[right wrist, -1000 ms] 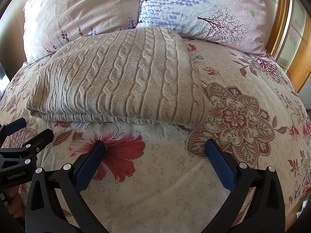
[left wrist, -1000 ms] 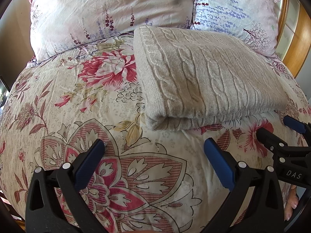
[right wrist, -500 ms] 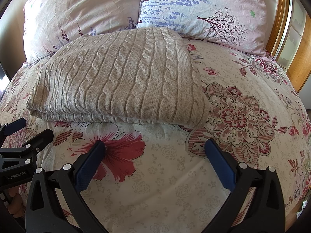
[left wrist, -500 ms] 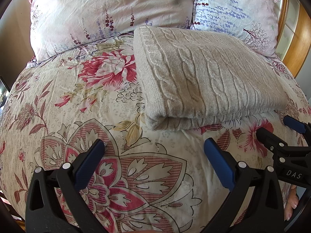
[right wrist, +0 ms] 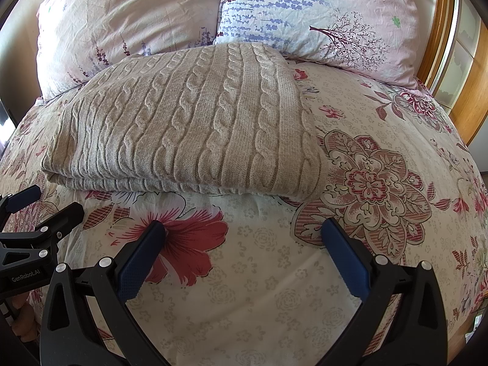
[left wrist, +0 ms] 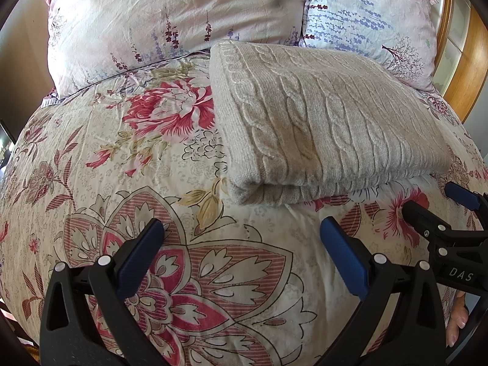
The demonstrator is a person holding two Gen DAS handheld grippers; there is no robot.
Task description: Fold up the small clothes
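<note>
Jaws on both grippers spread wide, holding nothing: left gripper (left wrist: 241,235) and right gripper (right wrist: 244,233) hover side by side over the floral bed cover (left wrist: 128,164), near the sweater's front edge, not touching it. Beige cable-knit sweater (right wrist: 189,128) lies folded in a flat rectangle on the bed, its far edge against two pillows (right wrist: 320,15). Wooden bed frame (right wrist: 471,97) at right.

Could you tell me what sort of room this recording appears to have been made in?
Most likely a bedroom. The folded cable-knit sweater lies on a bed covered by a floral duvet, two patterned pillows lean at the head, and a wooden frame rises at the right edge.
</note>
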